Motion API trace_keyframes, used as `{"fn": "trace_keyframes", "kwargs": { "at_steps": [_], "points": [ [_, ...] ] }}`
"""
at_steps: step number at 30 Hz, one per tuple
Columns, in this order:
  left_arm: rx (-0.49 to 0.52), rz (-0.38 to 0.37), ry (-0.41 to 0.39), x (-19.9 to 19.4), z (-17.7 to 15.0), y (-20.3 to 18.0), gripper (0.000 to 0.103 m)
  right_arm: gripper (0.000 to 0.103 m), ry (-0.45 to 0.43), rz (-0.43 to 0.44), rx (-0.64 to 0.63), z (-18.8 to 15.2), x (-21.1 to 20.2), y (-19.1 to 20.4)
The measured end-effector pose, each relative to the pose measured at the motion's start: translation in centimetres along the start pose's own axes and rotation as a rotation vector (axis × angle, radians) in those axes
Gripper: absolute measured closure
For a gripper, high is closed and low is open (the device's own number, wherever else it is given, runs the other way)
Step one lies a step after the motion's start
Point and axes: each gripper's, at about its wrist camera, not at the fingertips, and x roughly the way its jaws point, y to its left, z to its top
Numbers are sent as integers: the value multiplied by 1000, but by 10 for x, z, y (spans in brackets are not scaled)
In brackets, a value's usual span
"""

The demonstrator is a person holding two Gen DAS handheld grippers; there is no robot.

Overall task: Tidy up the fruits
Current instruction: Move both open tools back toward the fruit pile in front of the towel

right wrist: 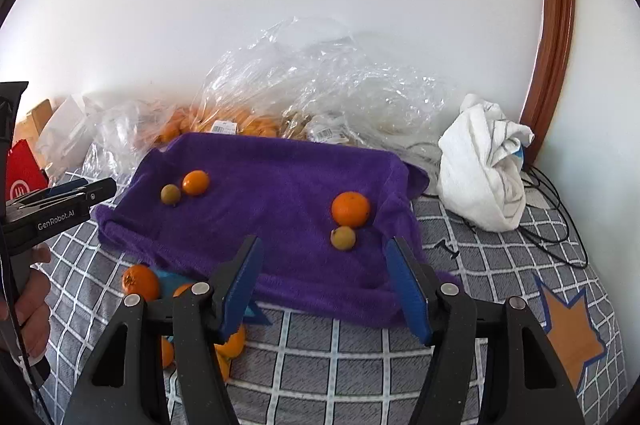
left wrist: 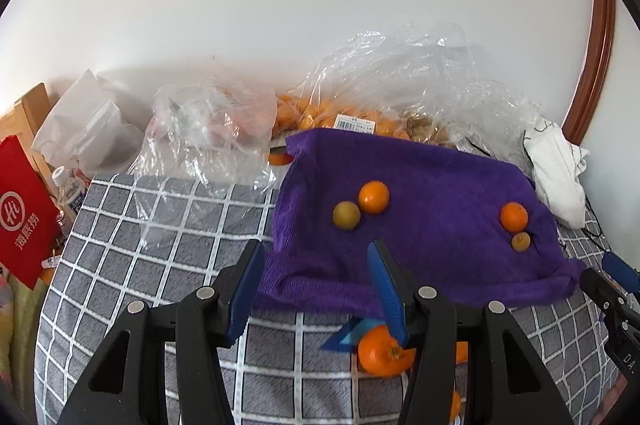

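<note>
A purple towel lies on a grey checked bed cover. On it sit two pairs of fruit: an orange beside a yellow-green fruit, and an orange beside a small yellow-green fruit. Loose oranges lie on the cover in front of the towel. My left gripper is open and empty above the towel's front edge. My right gripper is open and empty, just short of the right pair.
Clear plastic bags holding oranges and brown fruit lie behind the towel against the wall. A white cloth and black cables lie at right. A red bag and a bottle stand at left.
</note>
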Motion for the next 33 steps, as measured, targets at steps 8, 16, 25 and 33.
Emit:
{"fn": "trace_keyframes", "kwargs": {
  "at_steps": [8, 16, 25, 33],
  "points": [
    [-12, 42, 48, -16, -45, 21, 52, 46, 43, 66, 21, -47, -21, 14],
    [-79, 26, 96, 5, -74, 44, 50, 51, 118, 106, 85, -75, -6, 10],
    [-59, -30, 108, 15, -87, 43, 41, 54, 163, 208, 65, -83, 12, 41],
    [-21, -26, 127, 16, -89, 36, 36, 63, 207, 174, 10, -83, 35, 60]
  ]
}}
